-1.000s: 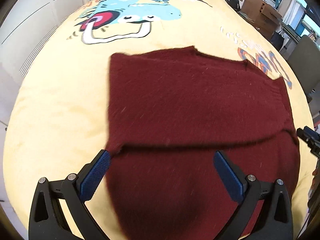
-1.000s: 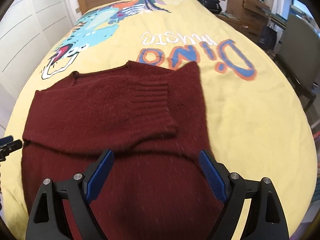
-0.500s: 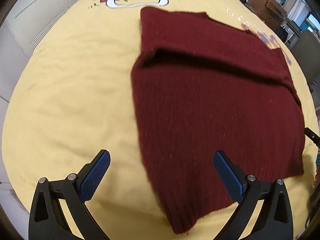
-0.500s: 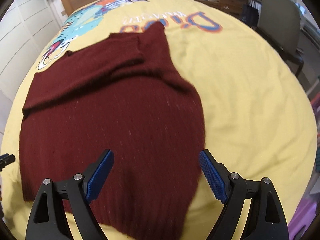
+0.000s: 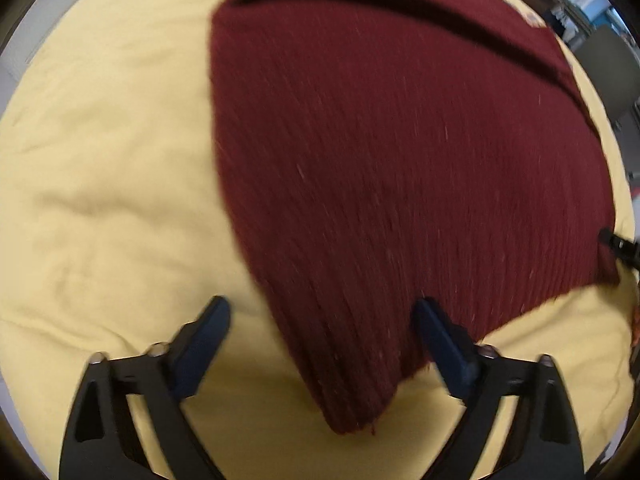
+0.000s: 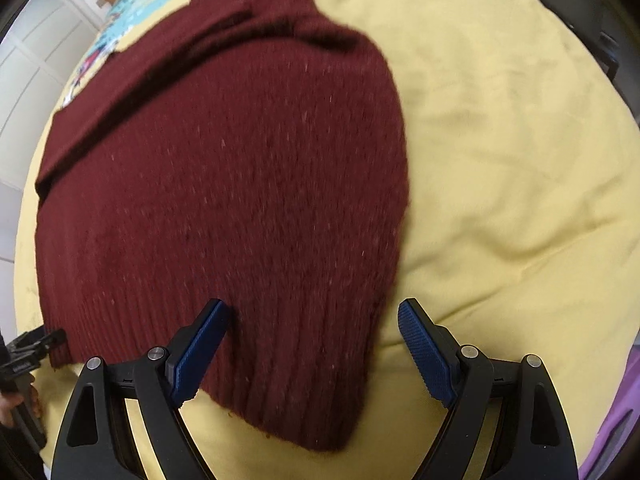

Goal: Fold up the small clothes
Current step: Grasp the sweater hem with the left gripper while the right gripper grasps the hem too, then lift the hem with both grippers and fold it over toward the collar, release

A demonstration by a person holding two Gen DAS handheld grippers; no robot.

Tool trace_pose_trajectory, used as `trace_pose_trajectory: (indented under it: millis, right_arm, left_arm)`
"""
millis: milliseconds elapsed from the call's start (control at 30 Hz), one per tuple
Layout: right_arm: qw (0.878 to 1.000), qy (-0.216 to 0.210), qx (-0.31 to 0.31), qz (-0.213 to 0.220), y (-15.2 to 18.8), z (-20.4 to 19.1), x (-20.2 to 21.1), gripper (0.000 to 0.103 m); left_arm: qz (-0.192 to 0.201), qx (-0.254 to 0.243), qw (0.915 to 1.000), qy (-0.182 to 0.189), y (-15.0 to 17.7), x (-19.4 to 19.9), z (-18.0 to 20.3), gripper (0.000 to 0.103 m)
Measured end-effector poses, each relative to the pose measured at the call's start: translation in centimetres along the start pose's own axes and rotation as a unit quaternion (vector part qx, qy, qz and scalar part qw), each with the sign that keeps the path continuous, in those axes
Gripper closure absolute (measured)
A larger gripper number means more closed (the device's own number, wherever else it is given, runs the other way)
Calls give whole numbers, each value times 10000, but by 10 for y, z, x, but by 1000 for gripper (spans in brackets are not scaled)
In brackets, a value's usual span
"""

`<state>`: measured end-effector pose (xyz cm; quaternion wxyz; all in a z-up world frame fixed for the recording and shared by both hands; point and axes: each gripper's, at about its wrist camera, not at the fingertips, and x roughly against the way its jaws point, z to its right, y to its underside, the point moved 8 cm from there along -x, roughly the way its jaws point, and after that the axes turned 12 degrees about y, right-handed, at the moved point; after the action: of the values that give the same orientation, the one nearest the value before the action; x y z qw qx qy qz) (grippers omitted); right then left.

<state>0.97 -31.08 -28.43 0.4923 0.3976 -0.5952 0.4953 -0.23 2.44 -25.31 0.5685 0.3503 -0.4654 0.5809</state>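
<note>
A dark red knitted sweater (image 5: 392,152) lies flat on the yellow bedspread (image 5: 104,168), its sleeves folded across the upper part. My left gripper (image 5: 322,320) is open and empty, its jaws astride the sweater's near left hem corner. The sweater also shows in the right wrist view (image 6: 224,184). My right gripper (image 6: 312,320) is open and empty over the ribbed hem at the near right corner. The tip of the other gripper shows at the hem's far end in each view.
The bedspread (image 6: 500,160) has a cartoon print (image 6: 120,12) near the head end. White cupboard doors (image 6: 28,76) stand to the left. A grey chair (image 5: 612,64) and boxes stand to the right of the bed.
Both grippers have pulled back from the folded sleeves toward the hem and dropped lower, each now over a hem corner. Both stay open. The sweater has not moved.
</note>
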Motion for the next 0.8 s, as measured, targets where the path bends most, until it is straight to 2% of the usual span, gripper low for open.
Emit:
trace_pose_trajectory:
  millis: [33,67,100,133,167,200,233,367,467,733,800]
  right_arm:
    - [10000,15,29,-51,2,-1,-1,28]
    - [9999,-8,61,-122,4,-2,-1,37]
    - [9998,-71,70,-185,5,-4,-2,57]
    - [9994,-177,68,-278,9,-5,-2,73]
    - [9991,-260,84,-325,10,-6,-2,80]
    - [9986,-361,119,-360,12,-8,-2,88]
    - [9983,-431,162,-369,13,-10,0,89]
    - [9978,-546,302,-222,9,-14,18,91]
    - [9971,-686,318,60,-4,-15,39,91]
    - [9899,-1022,149,974,-67,-19,101,91]
    - [9874,-1075,71,1162,-95,-19,111,91]
  left_arm:
    - [2,-40,10000,-16,1,-2,2,26]
    - [21,-76,10000,-4,1,-1,4,35]
    - [26,-87,9999,71,1,0,7,48]
    - [31,-80,9998,178,0,1,9,56]
    - [37,-56,9994,348,-1,3,12,78]
    - [27,-10,9986,537,-3,4,14,93]
    - [4,20,9975,707,-4,6,17,93]
    - [87,-238,9966,783,-11,20,29,94]
    - [282,-292,9949,921,-23,38,35,94]
    - [1176,-351,9857,1157,-88,107,40,94]
    - [1394,-321,9825,1193,-105,123,36,94]
